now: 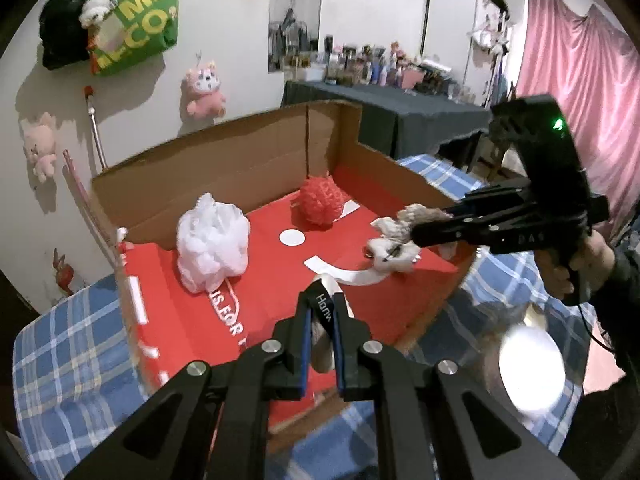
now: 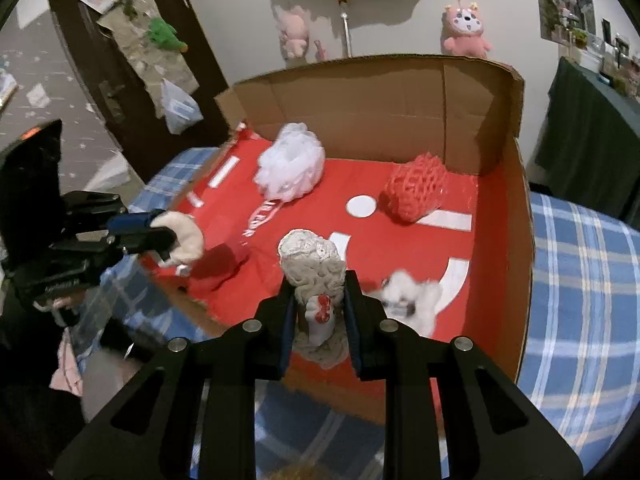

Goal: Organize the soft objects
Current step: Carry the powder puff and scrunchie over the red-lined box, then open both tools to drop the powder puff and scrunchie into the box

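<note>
- Box, red-lined cardboard, is my landmark: white pouf and red mesh ball already lie inside by its back wall.
- Right gripper clamps a grey knit toy over the box's near edge; next I'd release inside.
- Left gripper pinches a cream soft piece there too.

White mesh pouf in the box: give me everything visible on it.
The white mesh pouf is a ruffled ball of gathered white netting, like a bath sponge, soft and puffy. It sits upright on the red liner inside the cardboard box, close to the back wall at the left end. It partly covers white lettering printed on the liner. Neither gripper touches it, and the red mesh pouf sits apart from it. From the right wrist view it looks intact and uncompressed.
</note>
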The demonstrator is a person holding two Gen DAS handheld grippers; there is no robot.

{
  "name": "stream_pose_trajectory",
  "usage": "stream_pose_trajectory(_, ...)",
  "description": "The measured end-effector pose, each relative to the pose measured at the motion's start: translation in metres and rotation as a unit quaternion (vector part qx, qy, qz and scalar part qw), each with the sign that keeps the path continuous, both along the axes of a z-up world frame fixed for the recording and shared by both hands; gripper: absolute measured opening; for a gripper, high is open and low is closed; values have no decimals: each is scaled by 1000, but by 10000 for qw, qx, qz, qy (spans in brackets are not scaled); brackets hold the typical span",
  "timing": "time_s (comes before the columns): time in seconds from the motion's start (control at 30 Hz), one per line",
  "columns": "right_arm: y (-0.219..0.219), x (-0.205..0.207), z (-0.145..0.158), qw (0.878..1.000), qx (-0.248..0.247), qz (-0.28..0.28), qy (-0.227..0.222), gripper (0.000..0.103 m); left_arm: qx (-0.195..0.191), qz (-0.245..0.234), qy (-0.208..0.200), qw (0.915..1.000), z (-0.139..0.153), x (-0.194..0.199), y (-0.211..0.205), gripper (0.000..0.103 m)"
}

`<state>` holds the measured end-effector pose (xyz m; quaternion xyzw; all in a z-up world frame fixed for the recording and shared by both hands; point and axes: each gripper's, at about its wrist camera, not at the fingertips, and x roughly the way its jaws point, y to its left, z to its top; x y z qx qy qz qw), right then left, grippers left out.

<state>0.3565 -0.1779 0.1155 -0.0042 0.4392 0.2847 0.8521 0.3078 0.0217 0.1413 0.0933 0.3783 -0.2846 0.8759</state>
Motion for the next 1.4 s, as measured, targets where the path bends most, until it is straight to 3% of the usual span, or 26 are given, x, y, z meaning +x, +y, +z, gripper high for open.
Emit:
stream_pose_trajectory(0.47,39,80,-45,9912,-1163,-132,611,22,664,343,851,9936,-48,89,-29,11)
stream_pose_trajectory(0.93,45,94,-61,9850,-1596,-148,633,23,901,585,953,9896,-65,106,-27,15)
stream_pose_trajectory(1.13,49,93,-61,9845,-1631,-185,611,25,901,636,910,9897,-63,105,-29,30)
stream_pose_trajectory(1.23,45,92,-58,9849,-1605,-255,597,30,866,666,892,9900,-60,104,-25,38)
stream_pose_trajectory(1.3,43,91,-56,9850,-1596,-269,594,48,842,698,864,9902,-57,102,-24,42)
stream_pose_trajectory(1.33,41,90,-54,9858,-1562,-276,543,65,823,722,840,9904,-56,101,-23,45)
stream_pose_trajectory(1.4,40,87,-50,9859,-1585,-318,438,65,760,723,821,9911,-52,98,-22,46)
